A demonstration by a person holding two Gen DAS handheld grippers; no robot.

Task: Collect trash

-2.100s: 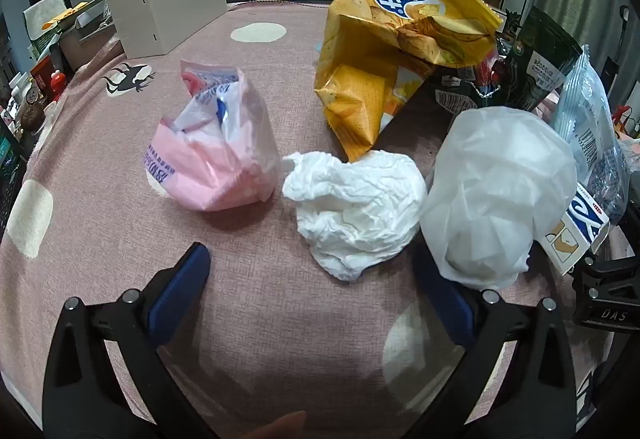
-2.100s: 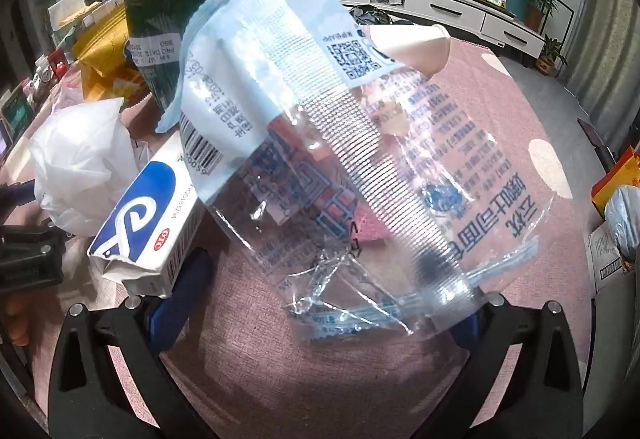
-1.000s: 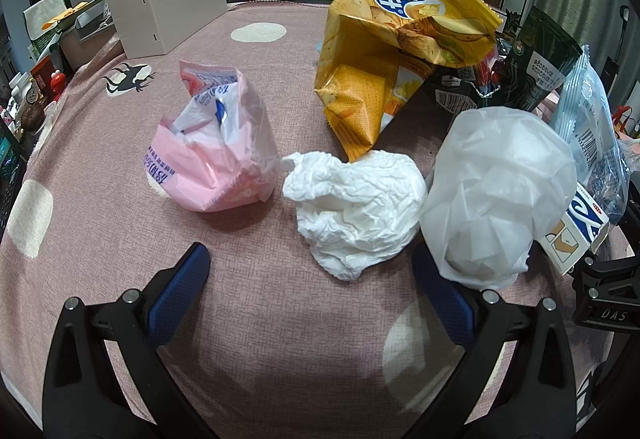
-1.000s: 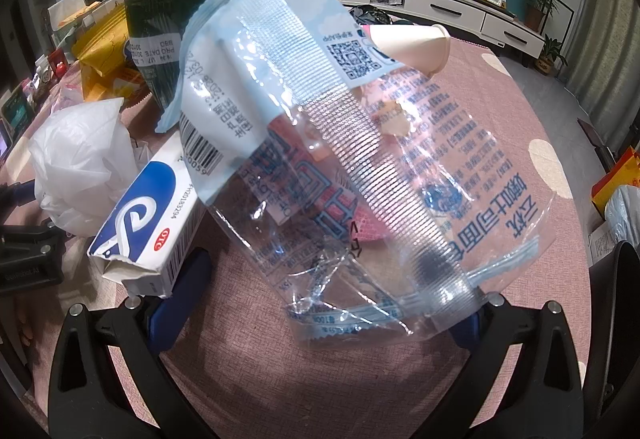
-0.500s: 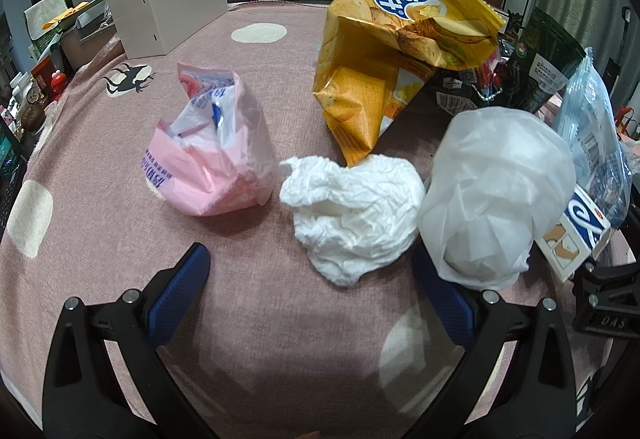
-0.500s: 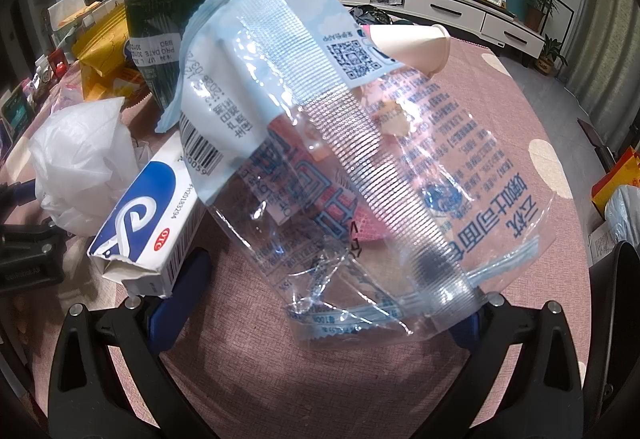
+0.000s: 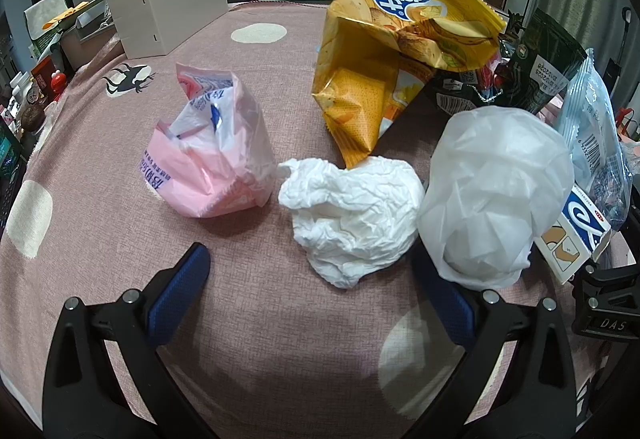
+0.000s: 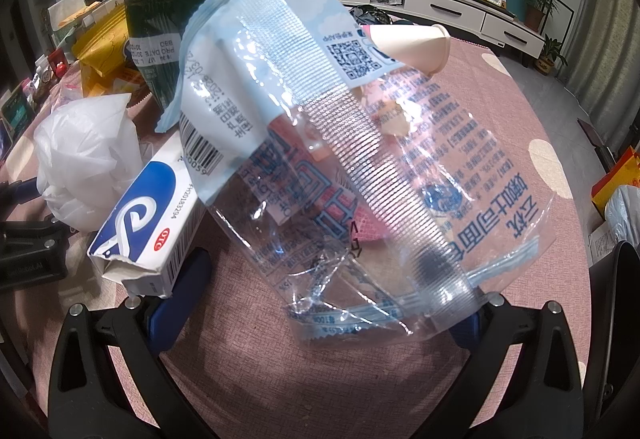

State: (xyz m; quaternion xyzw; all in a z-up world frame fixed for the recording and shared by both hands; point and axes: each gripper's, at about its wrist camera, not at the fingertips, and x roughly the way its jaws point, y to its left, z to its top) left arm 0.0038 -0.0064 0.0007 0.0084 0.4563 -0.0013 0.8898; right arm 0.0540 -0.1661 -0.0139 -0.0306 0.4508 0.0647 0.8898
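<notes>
In the left wrist view a crumpled white tissue (image 7: 352, 215) lies on the pink tablecloth between a pink plastic bag (image 7: 212, 159) and a white plastic bag (image 7: 496, 195). A yellow chip bag (image 7: 400, 51) stands behind. My left gripper (image 7: 320, 291) is open, just short of the tissue. In the right wrist view a clear blue-printed wrapper (image 8: 340, 167) stands between my open right gripper's (image 8: 328, 287) fingers, not clamped. A blue-white box (image 8: 148, 227) lies against the left finger. A paper cup (image 8: 412, 43) lies behind.
A dark green bag (image 7: 532, 75) stands behind the white bag. A beige box (image 7: 168, 15) sits at the table's far left. Small items crowd the left table edge (image 7: 36, 91). The floor and a TV cabinet (image 8: 440, 7) lie beyond the table.
The left view shifted very slightly; the trash in front of the left gripper sits about where it was. The right gripper and wrapper have not moved.
</notes>
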